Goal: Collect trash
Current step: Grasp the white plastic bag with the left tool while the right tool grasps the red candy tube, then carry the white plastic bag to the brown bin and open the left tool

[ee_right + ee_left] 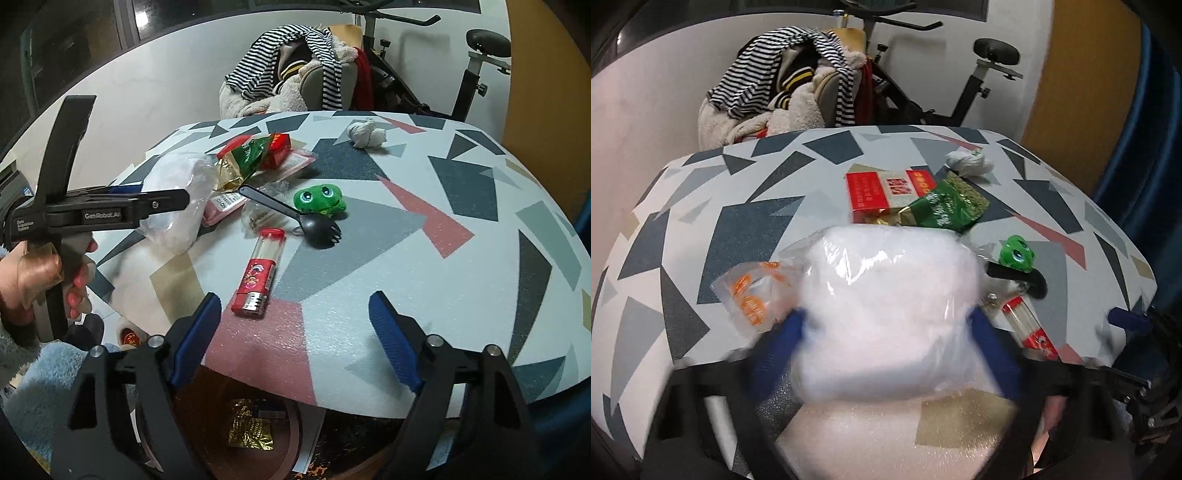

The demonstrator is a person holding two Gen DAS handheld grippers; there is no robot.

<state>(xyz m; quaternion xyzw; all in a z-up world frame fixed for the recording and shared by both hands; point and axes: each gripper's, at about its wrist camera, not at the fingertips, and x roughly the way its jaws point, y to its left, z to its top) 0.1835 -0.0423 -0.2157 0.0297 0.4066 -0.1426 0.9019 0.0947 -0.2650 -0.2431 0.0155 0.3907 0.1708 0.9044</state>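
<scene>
My left claw [886,325] has a puffy white plastic bag [890,306] between its blue fingers [792,332]; both pads sit against the bag's sides, w/ the jaws fairly wide around it. The view is blurred there, so I can't tell how hard they press. The bag is over the near edge of the table [746,229], which has a grey, navy & pink triangle pattern.

My right claw [295,339] is wide open w/ nothing in it, at the near table edge. Just beyond its left finger lies a red lighter [258,273]. Farther off: a black spork [291,218], a green frog toy [319,201] touching it, a crumpled white tissue [365,133] near the far edge.

Left of the bag lies a clear wrapper w/ orange print [753,291]. Beyond the bag sit a red box [882,192] & a green foil packet [945,206] leaning on it.

Below the table, near side, a brown bin [291,421] holds a gold wrapper [251,428]. My hand [40,280] grips the left claw's handle. Behind the table: a chair piled w/ striped clothes [783,88], an exercise bike [960,81].
</scene>
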